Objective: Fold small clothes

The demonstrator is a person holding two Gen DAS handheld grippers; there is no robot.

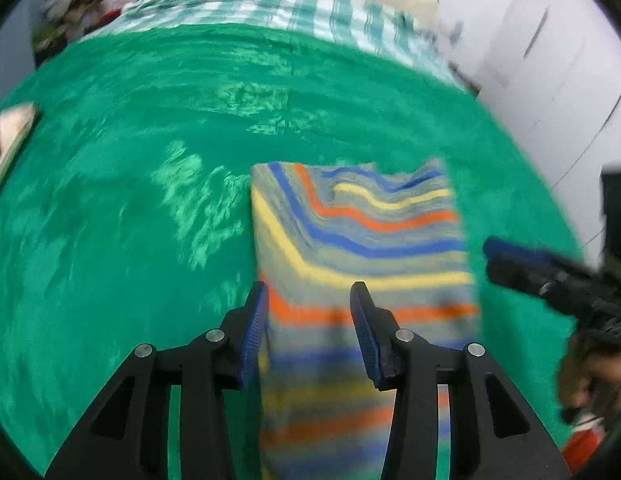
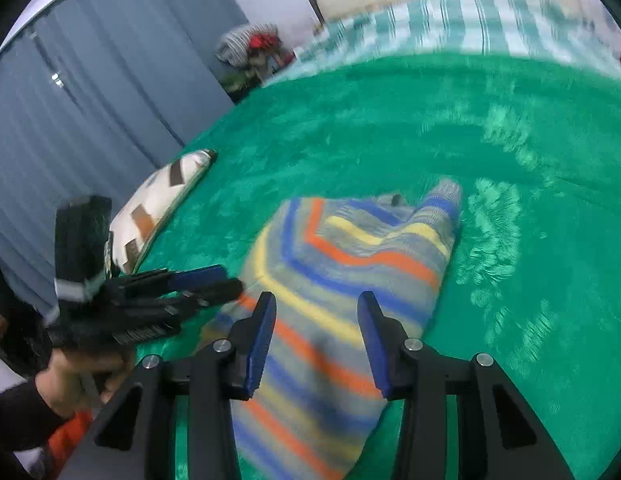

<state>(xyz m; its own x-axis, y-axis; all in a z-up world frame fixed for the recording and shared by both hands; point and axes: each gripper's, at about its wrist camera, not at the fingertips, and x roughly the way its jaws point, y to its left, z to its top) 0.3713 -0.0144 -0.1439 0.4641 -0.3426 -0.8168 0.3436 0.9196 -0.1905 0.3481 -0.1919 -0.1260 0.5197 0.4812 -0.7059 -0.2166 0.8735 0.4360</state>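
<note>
The striped garment [image 1: 362, 240] lies folded on the green fuzzy blanket [image 1: 130, 184], a long band of grey cloth crossed by blue, orange and yellow stripes. In the left wrist view the left gripper [image 1: 308, 292] hangs above its near part with the jaws standing partly apart. The cloth shows through the gap between the blue pads [image 1: 257, 320] and runs on beyond the fingertips to a squared far edge. The left-hand pad sits over the garment's left edge, the other over its middle. Neither pad appears to press on the fabric, and nothing is gripped between them.

In the right wrist view the right gripper [image 2: 316, 300] also stands partly open over the same garment [image 2: 350, 264]. The cloth passes under the gap between its fingers [image 2: 370, 336] and stretches ahead of them, ending in a rumpled corner ahead and to the right of the tips. The pads look free of the fabric, holding nothing.

The two grippers are near each other. The left one [image 2: 206, 280] shows just left of the right gripper's fingers, held by a hand [image 2: 70, 376] in a dark sleeve. The right one [image 1: 506, 258] appears to the right of the left gripper's fingers, just past the garment's right edge.

Left of the garment, well apart from the fingers, a patterned cushion [image 2: 158, 208] rests on the blanket. Beyond the blanket lies a teal checked sheet [image 1: 278, 8].
</note>
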